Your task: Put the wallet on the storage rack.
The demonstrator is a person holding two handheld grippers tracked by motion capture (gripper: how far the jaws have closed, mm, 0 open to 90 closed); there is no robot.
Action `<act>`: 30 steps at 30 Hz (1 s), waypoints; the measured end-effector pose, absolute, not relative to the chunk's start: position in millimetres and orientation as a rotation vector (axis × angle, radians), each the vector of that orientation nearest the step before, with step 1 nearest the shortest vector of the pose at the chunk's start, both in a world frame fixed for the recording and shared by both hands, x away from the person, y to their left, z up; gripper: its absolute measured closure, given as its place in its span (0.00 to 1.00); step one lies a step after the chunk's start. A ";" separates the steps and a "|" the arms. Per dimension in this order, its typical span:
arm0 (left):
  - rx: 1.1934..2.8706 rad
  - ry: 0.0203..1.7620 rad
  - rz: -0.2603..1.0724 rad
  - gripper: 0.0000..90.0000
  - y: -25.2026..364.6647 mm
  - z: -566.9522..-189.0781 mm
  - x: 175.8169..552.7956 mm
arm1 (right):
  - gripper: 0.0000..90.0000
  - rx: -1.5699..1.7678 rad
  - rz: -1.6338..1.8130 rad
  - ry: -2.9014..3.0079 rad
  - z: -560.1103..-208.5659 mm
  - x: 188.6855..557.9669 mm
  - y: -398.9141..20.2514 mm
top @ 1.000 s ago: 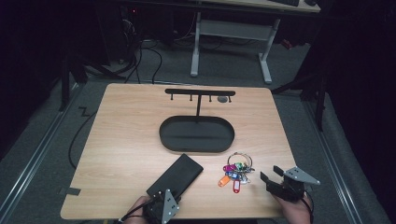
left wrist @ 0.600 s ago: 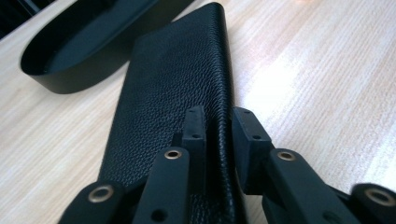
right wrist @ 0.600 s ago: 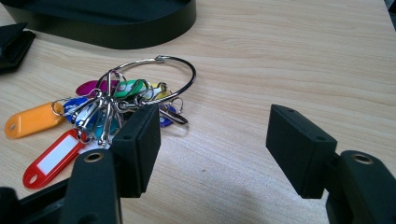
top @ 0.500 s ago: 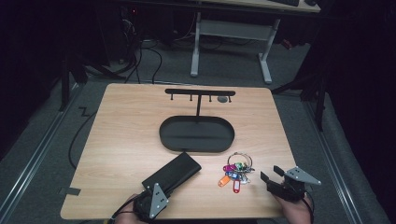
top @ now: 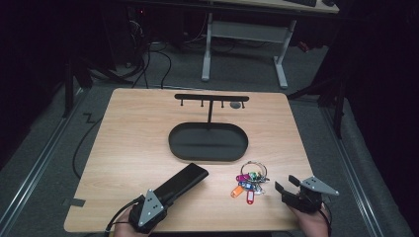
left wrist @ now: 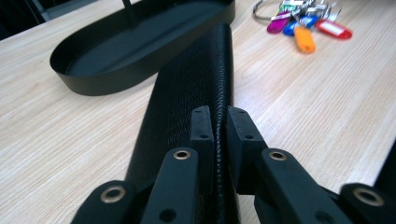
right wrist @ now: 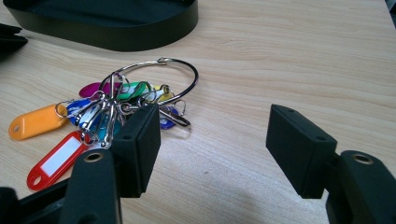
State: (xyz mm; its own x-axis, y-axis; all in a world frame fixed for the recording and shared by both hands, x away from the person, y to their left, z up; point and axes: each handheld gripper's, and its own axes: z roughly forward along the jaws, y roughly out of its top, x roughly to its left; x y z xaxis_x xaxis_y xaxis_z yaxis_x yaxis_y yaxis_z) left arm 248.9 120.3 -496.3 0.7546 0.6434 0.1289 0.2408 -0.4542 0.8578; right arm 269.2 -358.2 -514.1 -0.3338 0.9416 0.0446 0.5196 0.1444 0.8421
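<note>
Jaws of the left gripper [left wrist: 218,128] have just been closing and now clamp the black leather case [top: 179,183], which has swung leftward on the bench [top: 128,143] since earlier. Right gripper [right wrist: 212,144] stays gaping beside the key bunch [right wrist: 112,112].

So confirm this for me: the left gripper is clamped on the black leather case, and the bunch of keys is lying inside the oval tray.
Not quite. The left gripper is clamped on the black leather case, but the bunch of keys lies on the bare table, just outside the oval tray, in front of the open right gripper. The high view shows it.
</note>
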 end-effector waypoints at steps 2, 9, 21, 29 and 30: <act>2.009 0.679 0.533 0.92 124.3 -493.8 250.4 | 0.40 1.395 1.093 1.924 -514.6 269.5 -358.1; 1.904 0.736 0.450 0.92 143.6 -487.9 254.6 | 0.40 1.396 1.093 1.919 -513.9 269.0 -358.6; 1.785 0.804 0.353 0.93 166.9 -484.1 265.8 | 0.40 1.397 1.097 1.916 -511.8 266.9 -353.7; 1.725 0.859 0.350 0.93 182.4 -484.0 272.9 | 0.40 1.403 1.106 1.918 -513.0 269.0 -353.8; 1.722 0.868 0.359 0.93 185.0 -484.4 274.7 | 0.40 1.402 1.105 1.922 -513.6 269.2 -353.5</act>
